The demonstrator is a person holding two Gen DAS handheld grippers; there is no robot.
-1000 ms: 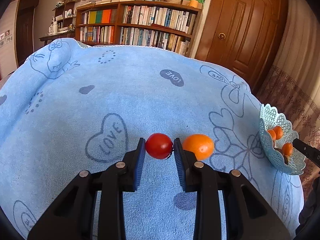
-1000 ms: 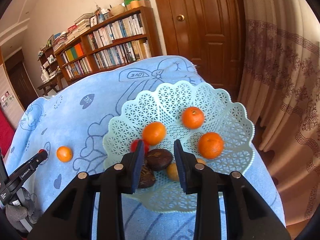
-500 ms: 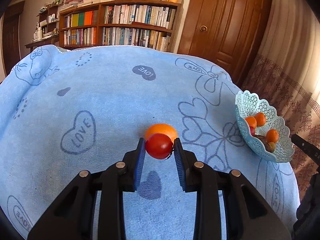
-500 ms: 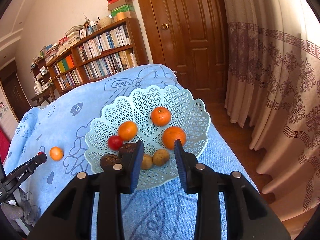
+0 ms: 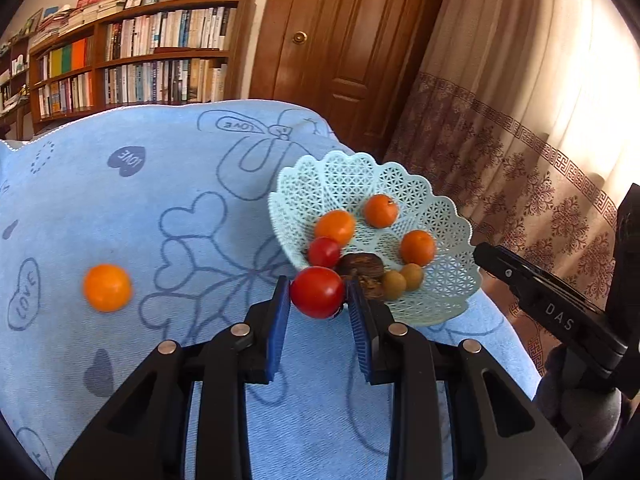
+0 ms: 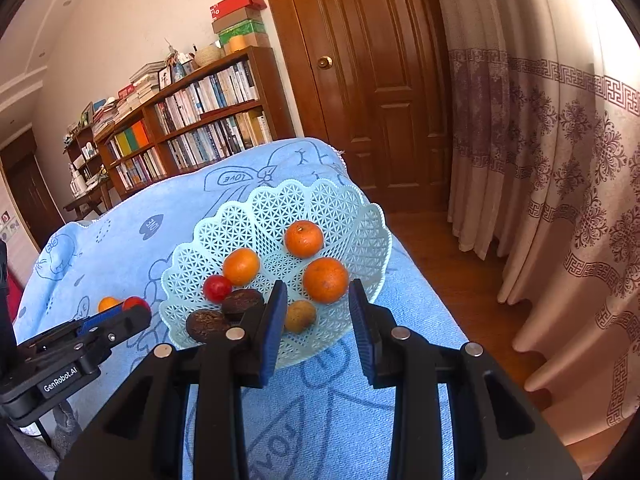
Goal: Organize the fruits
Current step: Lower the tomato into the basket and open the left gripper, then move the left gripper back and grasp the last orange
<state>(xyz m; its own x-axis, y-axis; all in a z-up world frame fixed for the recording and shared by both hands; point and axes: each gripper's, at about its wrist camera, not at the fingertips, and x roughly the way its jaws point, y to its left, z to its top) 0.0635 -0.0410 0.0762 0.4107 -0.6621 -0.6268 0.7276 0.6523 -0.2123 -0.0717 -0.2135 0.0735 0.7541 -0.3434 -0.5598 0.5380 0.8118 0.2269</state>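
Observation:
My left gripper (image 5: 318, 308) is shut on a red tomato (image 5: 317, 292), held just left of the pale green lattice basket (image 5: 448, 216). The basket holds oranges (image 5: 336, 226), a second tomato (image 5: 324, 252), dark brown fruits (image 5: 362, 266) and small tan ones (image 5: 404, 278). One loose orange (image 5: 107, 287) lies on the blue towel to the left. In the right wrist view my right gripper (image 6: 316, 320) stands open and empty above the basket's (image 6: 360, 216) near rim, with the left gripper (image 6: 116, 320) and its tomato (image 6: 135, 303) at lower left.
The blue towel (image 5: 160, 184) with heart prints covers the table, whose right edge drops to a wooden floor (image 6: 460, 272). Curtains (image 6: 560, 160) hang on the right. A brown door (image 6: 380, 80) and a bookshelf (image 6: 200, 128) stand behind.
My left gripper has carried the tomato rightward from beside the loose orange to the basket's left edge. My right gripper has drawn back from the basket, empty.

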